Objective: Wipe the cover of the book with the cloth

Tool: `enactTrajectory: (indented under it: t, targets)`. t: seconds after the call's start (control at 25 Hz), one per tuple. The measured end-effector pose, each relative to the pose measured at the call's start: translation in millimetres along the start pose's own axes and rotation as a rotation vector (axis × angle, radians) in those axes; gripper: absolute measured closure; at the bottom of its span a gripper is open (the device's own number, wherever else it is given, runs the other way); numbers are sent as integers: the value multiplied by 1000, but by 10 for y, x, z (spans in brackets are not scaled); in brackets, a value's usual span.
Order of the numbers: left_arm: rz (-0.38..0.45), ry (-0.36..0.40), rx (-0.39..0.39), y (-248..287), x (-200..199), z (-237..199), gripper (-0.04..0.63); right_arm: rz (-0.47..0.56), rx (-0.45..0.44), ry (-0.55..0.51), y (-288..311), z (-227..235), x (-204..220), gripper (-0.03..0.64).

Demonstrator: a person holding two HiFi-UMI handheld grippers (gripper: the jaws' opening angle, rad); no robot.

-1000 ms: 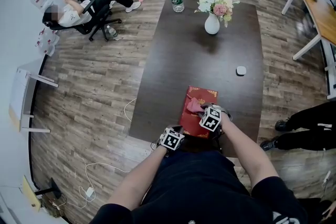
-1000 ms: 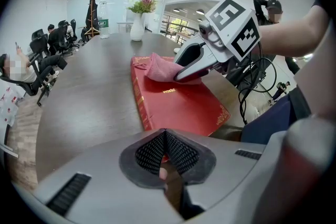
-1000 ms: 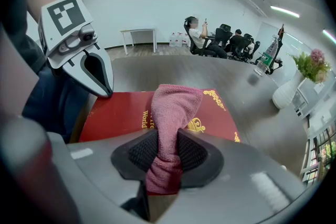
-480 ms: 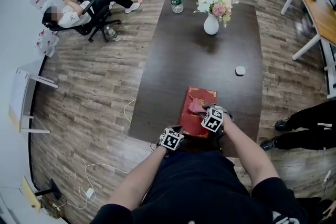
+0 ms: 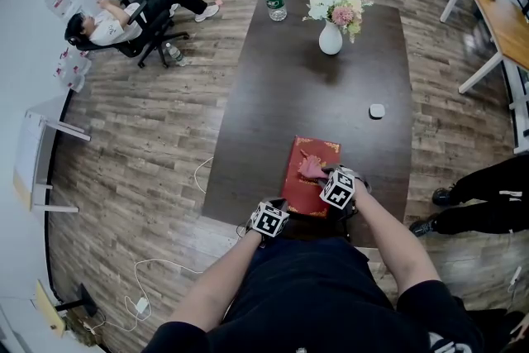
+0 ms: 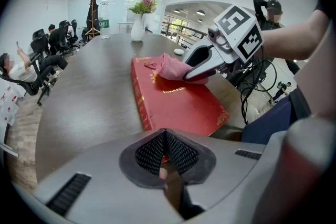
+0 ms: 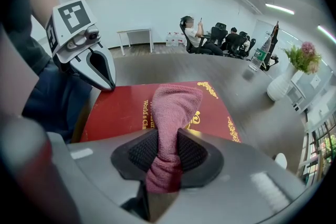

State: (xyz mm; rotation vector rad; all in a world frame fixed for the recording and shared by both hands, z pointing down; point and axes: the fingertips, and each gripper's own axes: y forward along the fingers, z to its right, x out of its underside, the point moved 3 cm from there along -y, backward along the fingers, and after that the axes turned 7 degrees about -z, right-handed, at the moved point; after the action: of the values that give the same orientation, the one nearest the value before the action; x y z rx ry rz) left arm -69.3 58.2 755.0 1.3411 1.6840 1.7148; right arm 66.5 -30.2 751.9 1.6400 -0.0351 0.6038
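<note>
A red book (image 5: pixel 307 193) with gold print lies flat at the near edge of the dark table (image 5: pixel 289 95). My right gripper (image 5: pixel 322 175) is shut on a bunched pink cloth (image 5: pixel 311 168) and presses it onto the cover. In the right gripper view the cloth (image 7: pixel 173 107) runs out between the pads and drapes over the book (image 7: pixel 121 110). My left gripper (image 5: pixel 277 205) hovers at the book's near left corner, its jaws shut with nothing in them. The left gripper view shows the book (image 6: pixel 173 99), the cloth (image 6: pixel 170 67) and the right gripper's fingers (image 6: pixel 202 63) on it.
A white vase of flowers (image 5: pixel 331 37) and a water bottle (image 5: pixel 277 2) stand at the table's far end. A small white object (image 5: pixel 377 111) lies right of centre. One person sits in a chair (image 5: pixel 107 21) far left; another stands at right (image 5: pixel 488 194). Cables trail on the floor (image 5: pixel 157 277).
My right gripper has slid the cloth a little to the right across the cover. The left gripper has stayed by the book's near corner.
</note>
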Motion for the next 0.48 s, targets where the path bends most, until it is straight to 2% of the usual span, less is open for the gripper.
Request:
enactTrajectory:
  t: [0.48]
  targets:
    - [1, 5, 0, 11, -18, -3, 600, 2, 0, 28, -59, 36, 129, 509]
